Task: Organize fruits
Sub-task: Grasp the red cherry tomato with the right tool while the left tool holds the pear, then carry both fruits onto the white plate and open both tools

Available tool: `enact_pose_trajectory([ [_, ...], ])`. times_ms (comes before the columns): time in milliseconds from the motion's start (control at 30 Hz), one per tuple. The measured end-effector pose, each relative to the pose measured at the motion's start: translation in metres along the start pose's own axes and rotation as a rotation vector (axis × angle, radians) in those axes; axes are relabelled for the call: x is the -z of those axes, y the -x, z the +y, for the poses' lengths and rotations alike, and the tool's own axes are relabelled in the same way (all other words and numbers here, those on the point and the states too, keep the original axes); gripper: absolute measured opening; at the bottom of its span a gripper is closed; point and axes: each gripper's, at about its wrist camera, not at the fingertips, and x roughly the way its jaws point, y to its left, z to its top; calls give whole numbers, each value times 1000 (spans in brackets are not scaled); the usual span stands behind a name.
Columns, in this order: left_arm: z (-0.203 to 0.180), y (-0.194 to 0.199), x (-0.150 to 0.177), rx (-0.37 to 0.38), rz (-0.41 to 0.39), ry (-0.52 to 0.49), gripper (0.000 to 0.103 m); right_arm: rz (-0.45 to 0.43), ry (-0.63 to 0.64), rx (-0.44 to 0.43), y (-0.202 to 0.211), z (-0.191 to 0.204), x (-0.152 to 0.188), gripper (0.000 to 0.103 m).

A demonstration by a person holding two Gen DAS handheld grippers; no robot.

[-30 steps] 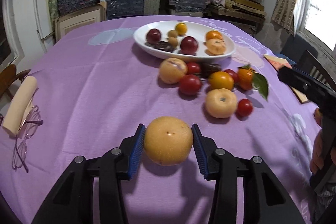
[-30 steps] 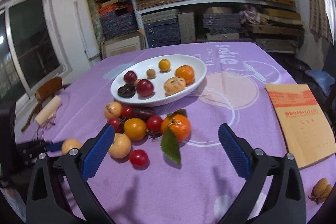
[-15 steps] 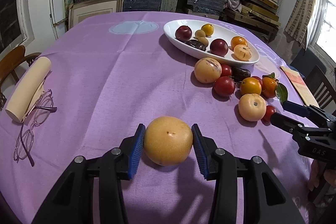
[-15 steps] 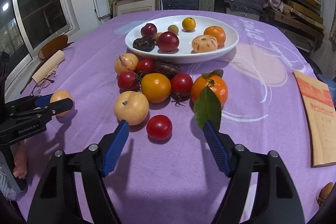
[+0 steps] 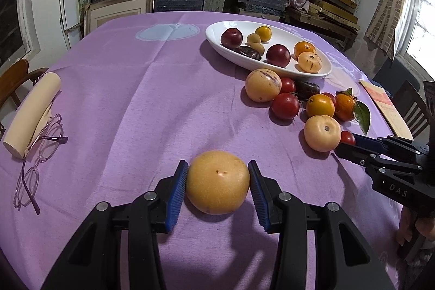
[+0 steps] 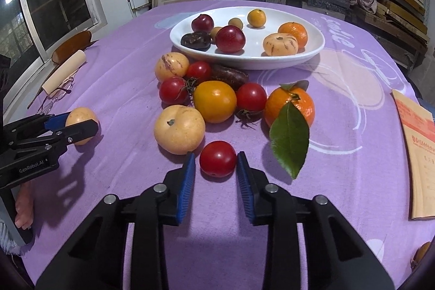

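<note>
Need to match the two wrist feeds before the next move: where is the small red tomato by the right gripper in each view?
Left wrist view: small red tomato at right, half hidden behind the pale round fruit.
Right wrist view: low centre, between the right gripper fingers.
Shared landmark: white dish.

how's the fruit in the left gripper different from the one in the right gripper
The yellow pear is tan-yellow, speckled and far bigger; the red tomato is glossy red and small. The pear sits alone on the cloth, while the tomato lies beside the fruit cluster. Both are round, rest on the purple tablecloth and sit between blue pads.
</note>
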Motion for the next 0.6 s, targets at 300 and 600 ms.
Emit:
enact_pose_trajectory([
  [300,-1,-2,-1,18,2,5,45,-50,-12,16,9,-3,0,26],
  [600,-19,-11,-60,18,-40,-77,45,-143,-72,13,33,-26,-45,26],
])
